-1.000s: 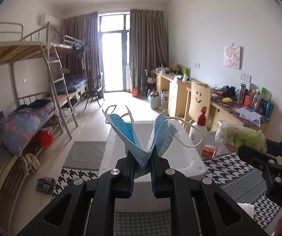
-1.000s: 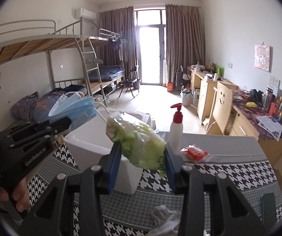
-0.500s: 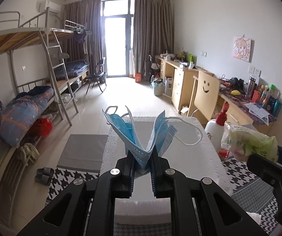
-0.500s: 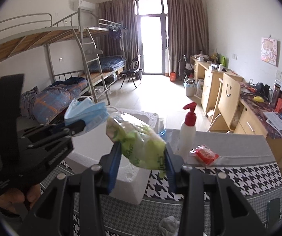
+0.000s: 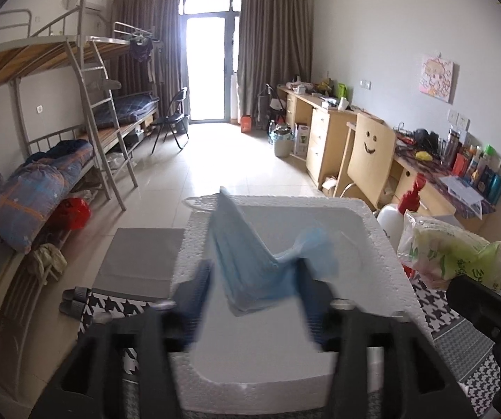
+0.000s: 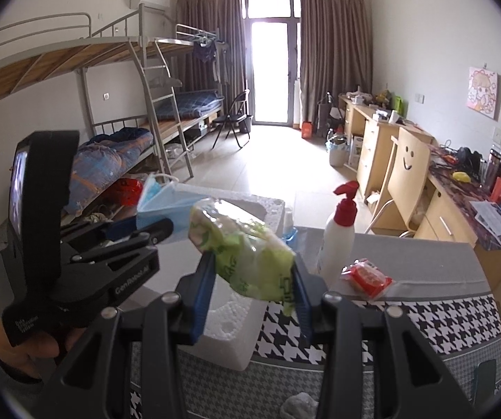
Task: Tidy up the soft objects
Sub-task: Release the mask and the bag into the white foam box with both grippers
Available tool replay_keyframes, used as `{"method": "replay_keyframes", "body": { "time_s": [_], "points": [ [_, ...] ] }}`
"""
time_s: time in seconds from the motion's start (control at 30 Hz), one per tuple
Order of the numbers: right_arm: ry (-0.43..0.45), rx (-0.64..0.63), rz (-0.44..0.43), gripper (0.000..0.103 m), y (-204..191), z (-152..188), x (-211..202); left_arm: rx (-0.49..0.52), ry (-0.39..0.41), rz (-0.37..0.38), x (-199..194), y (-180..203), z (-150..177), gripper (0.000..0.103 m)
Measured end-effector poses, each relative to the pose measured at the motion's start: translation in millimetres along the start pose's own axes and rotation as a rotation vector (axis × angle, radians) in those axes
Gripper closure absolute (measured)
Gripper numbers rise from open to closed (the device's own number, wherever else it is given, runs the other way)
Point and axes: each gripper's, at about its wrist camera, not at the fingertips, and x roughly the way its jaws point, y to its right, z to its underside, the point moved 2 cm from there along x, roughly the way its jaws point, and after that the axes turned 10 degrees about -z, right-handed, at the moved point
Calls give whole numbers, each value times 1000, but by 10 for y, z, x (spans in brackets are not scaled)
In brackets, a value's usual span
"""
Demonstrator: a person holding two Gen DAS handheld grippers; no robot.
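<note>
- In the left wrist view, the left gripper [image 5: 254, 289] is seen with its jaws spread wide; nothing is clamped, and the blue masks [image 5: 247, 265] hang loose between the blurred fingers, at centre frame, directly over the white foam box [image 5: 383, 244].
- The step in hand is judged to be the drop of the masks into the box. It would be done well if the jaws were kept wide and level over the cavity until the cloth is clear, since an ear loop [image 5: 198, 202] lies at the box's far left rim and could be snagged or left hanging outside.
- In the right wrist view, the right gripper [image 6: 252, 288] is clamped on a green tissue pack [image 6: 243, 248], held at centre frame, in front of the box [image 6: 229, 335] and just right of the left gripper [image 6: 135, 234]. The pack is judged to be due for the box next; a light squeeze should suffice for so soft a thing.
- Counts: one foam box; one green tissue pack; at least two masks, the exact number not being readable through the blur.
- Also counted on the houndstooth tablecloth [image 6: 442, 321]: one pump bottle [image 6: 337, 230] with a red head, right of centre; one small red packet [image 6: 365, 276] beside it; one crumpled pale cloth [image 6: 299, 405] at the bottom edge.
</note>
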Motion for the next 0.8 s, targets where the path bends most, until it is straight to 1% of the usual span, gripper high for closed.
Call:
{"method": "replay_keyframes", "body": {
  "time_s": [0.1, 0.17, 0.23, 0.3, 0.47, 0.63, 0.8],
  "points": [
    [0, 3, -1, 57, 10, -8, 13, -29, 37, -14, -88, -125, -15, 27],
    [-6, 0, -7, 57, 2, -24, 38, -48, 50, -24, -155, -212, -11, 22],
    [-9, -6, -11, 57, -24, -39, 68, -70, 61, -30, -197, -306, 0, 19],
    [-12, -10, -17, 57, -48, -56, 97, -96, 74, -41, -256, -395, 23, 12],
    [-29, -18, -36, 57, -108, -82, 189, -114, 104, -100, -380, -581, 113, 9],
    [-52, -23, -51, 57, -187, -102, 329, -142, 98, -115, -419, -737, 180, 9],
    [-74, -37, -47, 57, -252, -107, 463, -151, 94, -146, -466, -926, 270, 8]
  ]
}}
